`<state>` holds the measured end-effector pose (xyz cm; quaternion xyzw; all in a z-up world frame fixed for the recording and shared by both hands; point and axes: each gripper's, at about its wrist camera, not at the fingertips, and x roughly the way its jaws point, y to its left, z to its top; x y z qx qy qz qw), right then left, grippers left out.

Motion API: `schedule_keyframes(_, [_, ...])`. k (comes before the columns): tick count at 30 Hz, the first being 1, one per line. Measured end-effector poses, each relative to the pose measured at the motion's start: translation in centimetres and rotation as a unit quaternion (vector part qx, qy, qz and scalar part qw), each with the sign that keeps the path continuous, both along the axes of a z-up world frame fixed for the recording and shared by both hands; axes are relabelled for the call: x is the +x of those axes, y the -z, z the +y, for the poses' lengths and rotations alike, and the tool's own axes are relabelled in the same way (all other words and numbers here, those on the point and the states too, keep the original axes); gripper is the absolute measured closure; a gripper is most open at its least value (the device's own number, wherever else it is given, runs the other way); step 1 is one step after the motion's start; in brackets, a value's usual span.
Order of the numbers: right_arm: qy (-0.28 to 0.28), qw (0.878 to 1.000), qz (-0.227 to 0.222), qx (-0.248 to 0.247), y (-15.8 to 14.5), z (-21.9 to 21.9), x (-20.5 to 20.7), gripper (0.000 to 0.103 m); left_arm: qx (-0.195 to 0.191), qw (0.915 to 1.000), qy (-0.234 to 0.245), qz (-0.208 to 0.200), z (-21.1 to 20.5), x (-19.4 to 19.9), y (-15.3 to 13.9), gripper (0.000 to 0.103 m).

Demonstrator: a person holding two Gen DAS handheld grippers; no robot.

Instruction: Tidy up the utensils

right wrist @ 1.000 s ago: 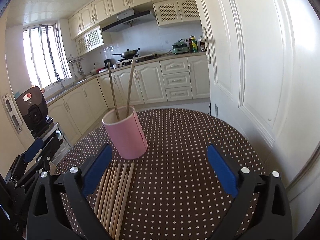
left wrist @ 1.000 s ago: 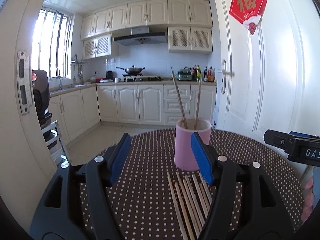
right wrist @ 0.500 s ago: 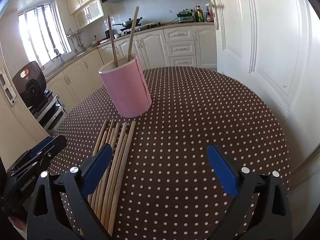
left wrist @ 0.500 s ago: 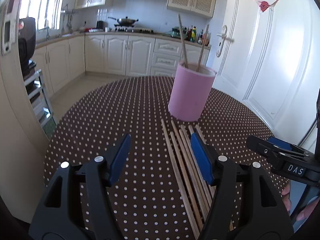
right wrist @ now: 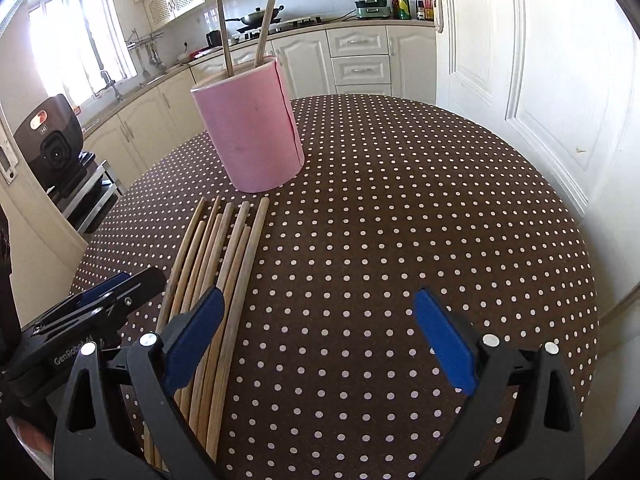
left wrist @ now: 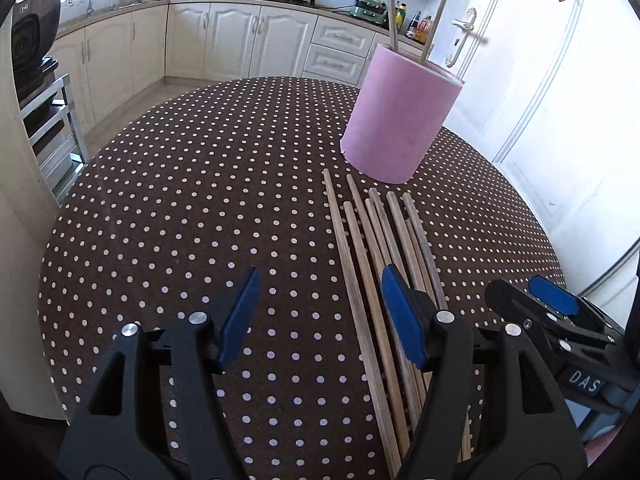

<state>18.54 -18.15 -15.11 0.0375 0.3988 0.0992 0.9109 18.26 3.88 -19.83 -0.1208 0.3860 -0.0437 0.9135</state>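
our left gripper (left wrist: pixel 320 312) sits with its jaws apart and nothing between the blue pads; its right-hand pad overlaps the near part of the loose chopsticks (left wrist: pixel 376 256) in view, but we cannot tell whether it touches them. our right gripper (right wrist: pixel 316 344) is spread wider, also empty, its left pad over the edge of the same bundle.

against the frames a second back, both views have tipped downward: the kitchen cabinets (left wrist: pixel 240 40) that then filled the middle of the left view now sit at the top, and the dotted tablecloth (left wrist: pixel 200 200) fills most of both pictures. the chopsticks, then just a few tips at the bottom edge, now run long up the frame. the jaw spacing on both sides looks unchanged.

both grippers point steeply down at the table from its near side, side by side: the right gripper's tip shows at the lower right of the left view, and the left gripper's tip at the lower left of the right view.

the loose chopsticks lie roughly parallel on the cloth, far ends just short of the pink holder (right wrist: pixel 252 132). the holder stands upright beyond them, with two chopsticks (right wrist: pixel 244 24) leaning apart inside it.
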Motion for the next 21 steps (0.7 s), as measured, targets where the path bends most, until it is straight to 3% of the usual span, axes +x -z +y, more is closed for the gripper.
schedule_keyframes(8, [-0.003,1.000,0.009,-0.004,0.4,0.3,0.7,0.011,0.010,0.9998,-0.013,0.013,-0.1,1.0,0.2,0.041])
schedule_keyframes(21, [-0.001,1.000,0.022,-0.005,0.9,0.3,2.0,0.011,0.076,0.9961,-0.032,0.032,-2.1,3.5,0.1,0.041])
